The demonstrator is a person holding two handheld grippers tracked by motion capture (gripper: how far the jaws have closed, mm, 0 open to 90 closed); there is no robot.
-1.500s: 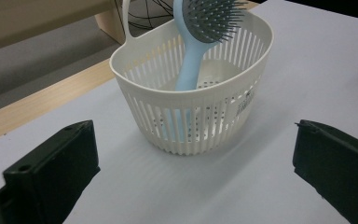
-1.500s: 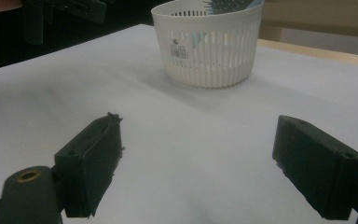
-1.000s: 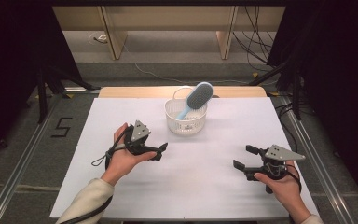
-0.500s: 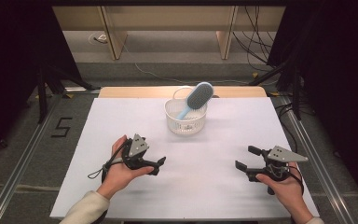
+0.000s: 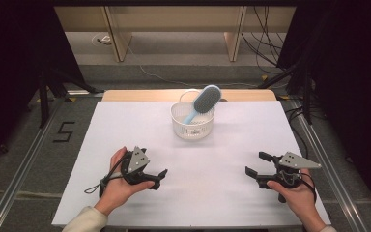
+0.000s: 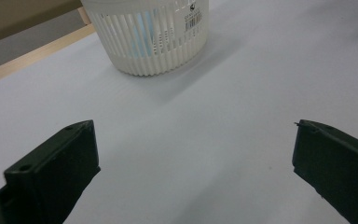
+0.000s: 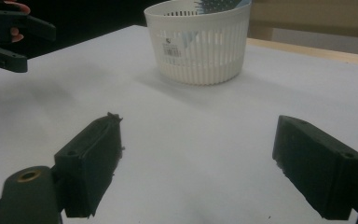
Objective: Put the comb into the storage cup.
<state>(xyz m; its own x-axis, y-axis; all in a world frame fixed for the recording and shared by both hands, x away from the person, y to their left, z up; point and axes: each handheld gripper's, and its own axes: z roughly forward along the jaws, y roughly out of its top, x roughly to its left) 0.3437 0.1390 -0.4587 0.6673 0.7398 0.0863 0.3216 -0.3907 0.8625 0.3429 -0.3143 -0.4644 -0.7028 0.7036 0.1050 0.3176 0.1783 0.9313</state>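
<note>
A white worktop (image 5: 125, 130) lay over a table whose pale wooden strip (image 5: 125, 95) showed along the far edge; grey floor surrounded it, with metal rails on either side, a painted figure 5 (image 5: 63, 131) on the floor off the left edge, loose cables (image 5: 265, 43) toward the far right, and dark curtains closing both sides of the room. A white slatted basket (image 5: 193, 126) stood on the worktop near the middle of the far edge, a barcode label on its wall. A blue hairbrush (image 5: 203, 102) rested in the basket, handle down and bristled head leaning out over the far right of the rim. The left gripper (image 5: 161, 175) was held by a hand (image 5: 118, 181) near the front edge, left of centre, its cable trailing toward the front left corner. In the left gripper view its jaws stood wide apart, holding nothing, with bare worktop between them and the basket (image 6: 149, 37) well beyond. The right gripper (image 5: 256, 164) was held near the front right corner. In the right gripper view its jaws were likewise spread wide and empty above the worktop, facing the basket (image 7: 200, 44), and the left gripper (image 7: 14, 39) appeared at the upper left of that view. Both grippers were well apart from the basket and from each other.
</note>
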